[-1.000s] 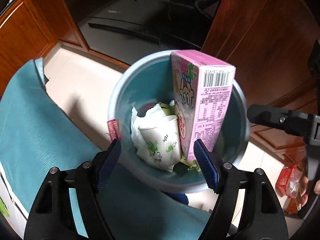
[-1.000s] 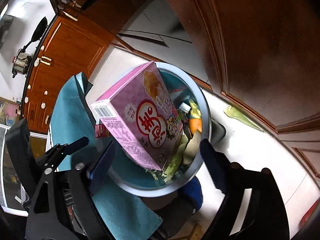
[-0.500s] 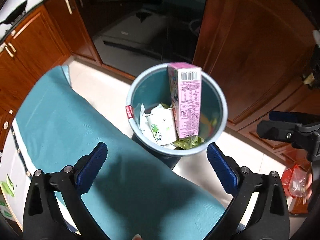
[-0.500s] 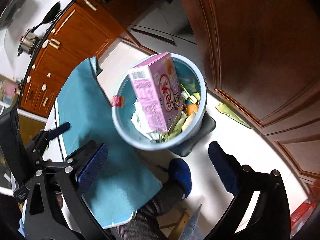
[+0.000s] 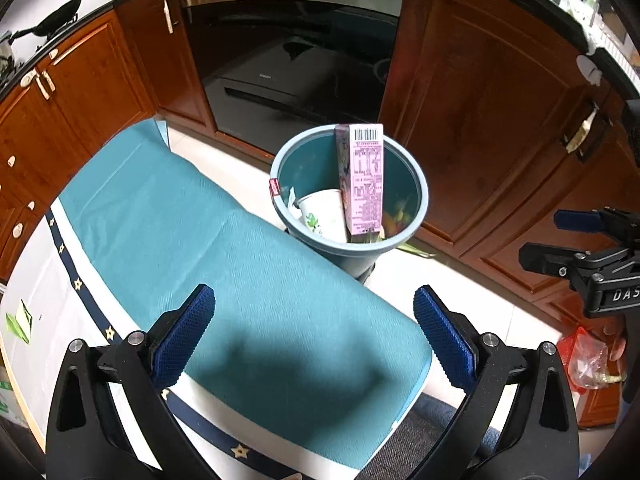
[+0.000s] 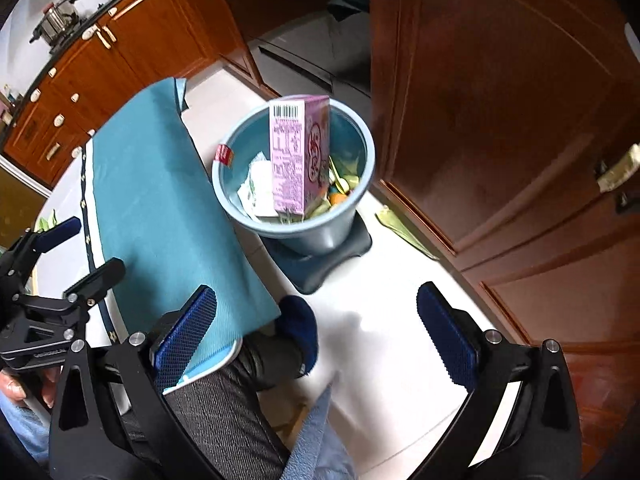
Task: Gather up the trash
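Observation:
A blue-grey trash bin (image 5: pixel 416 184) stands on the floor beside the table. A pink carton (image 5: pixel 365 184) stands upright in it, next to a white paper cup (image 5: pixel 325 216) and food scraps. The bin (image 6: pixel 356 200) and carton (image 6: pixel 298 160) also show in the right wrist view. My left gripper (image 5: pixel 314 334) is open and empty, high above the teal tablecloth (image 5: pixel 240 272). My right gripper (image 6: pixel 316 334) is open and empty above the floor, near the table's corner. The right gripper also shows at the right edge of the left wrist view (image 5: pixel 580 240).
Wooden cabinets (image 5: pixel 480 120) and an oven (image 5: pixel 296 48) stand behind the bin. A green scrap (image 6: pixel 400 228) lies on the floor by the cabinet. The person's leg and dark-blue sock (image 6: pixel 300 328) are under the right gripper. A red plastic bag (image 5: pixel 584 360) is at the right.
Both grippers have pulled up and back from the bin, which now looks smaller and farther. The pink carton stays standing in the bin. Both stay open.

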The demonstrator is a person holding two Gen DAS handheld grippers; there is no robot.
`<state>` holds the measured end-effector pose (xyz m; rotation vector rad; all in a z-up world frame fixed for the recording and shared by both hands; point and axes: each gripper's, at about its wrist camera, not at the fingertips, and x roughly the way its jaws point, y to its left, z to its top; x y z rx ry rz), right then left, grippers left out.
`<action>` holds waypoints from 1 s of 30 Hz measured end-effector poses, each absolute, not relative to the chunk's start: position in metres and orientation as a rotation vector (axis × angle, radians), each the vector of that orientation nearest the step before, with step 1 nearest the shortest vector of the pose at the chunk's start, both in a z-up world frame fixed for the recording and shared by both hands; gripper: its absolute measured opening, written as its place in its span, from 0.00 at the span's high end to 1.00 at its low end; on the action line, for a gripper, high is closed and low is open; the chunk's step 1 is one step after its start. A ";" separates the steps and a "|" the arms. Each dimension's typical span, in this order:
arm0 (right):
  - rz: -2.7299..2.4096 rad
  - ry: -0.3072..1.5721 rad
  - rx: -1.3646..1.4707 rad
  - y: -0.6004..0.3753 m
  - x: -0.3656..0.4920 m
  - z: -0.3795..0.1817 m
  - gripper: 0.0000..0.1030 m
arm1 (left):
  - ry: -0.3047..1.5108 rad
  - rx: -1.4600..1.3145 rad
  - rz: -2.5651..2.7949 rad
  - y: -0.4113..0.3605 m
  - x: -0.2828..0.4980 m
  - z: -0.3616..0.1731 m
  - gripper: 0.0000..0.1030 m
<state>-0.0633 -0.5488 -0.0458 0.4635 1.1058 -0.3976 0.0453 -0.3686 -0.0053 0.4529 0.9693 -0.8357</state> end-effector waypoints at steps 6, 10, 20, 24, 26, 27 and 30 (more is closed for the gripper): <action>-0.457 1.155 0.399 -0.534 -0.059 -0.053 0.07 | 1.046 0.441 -0.795 -0.368 0.053 -0.022 0.04; -0.464 1.197 0.348 -0.527 -0.048 -0.064 0.07 | 1.049 0.468 -0.772 -0.373 0.056 -0.032 0.04; -0.467 1.234 0.312 -0.522 -0.031 -0.086 0.07 | 1.057 0.504 -0.754 -0.377 0.063 -0.044 0.04; -0.470 1.242 0.305 -0.522 -0.026 -0.090 0.07 | 1.060 0.505 -0.744 -0.377 0.068 -0.047 0.04; -0.469 1.245 0.305 -0.522 -0.025 -0.090 0.07 | 1.060 0.507 -0.741 -0.378 0.069 -0.048 0.04; -0.468 1.247 0.306 -0.522 -0.025 -0.091 0.07 | 1.060 0.508 -0.740 -0.378 0.070 -0.049 0.04; -0.464 1.250 0.316 -0.524 -0.025 -0.093 0.07 | 1.058 0.512 -0.738 -0.379 0.070 -0.049 0.04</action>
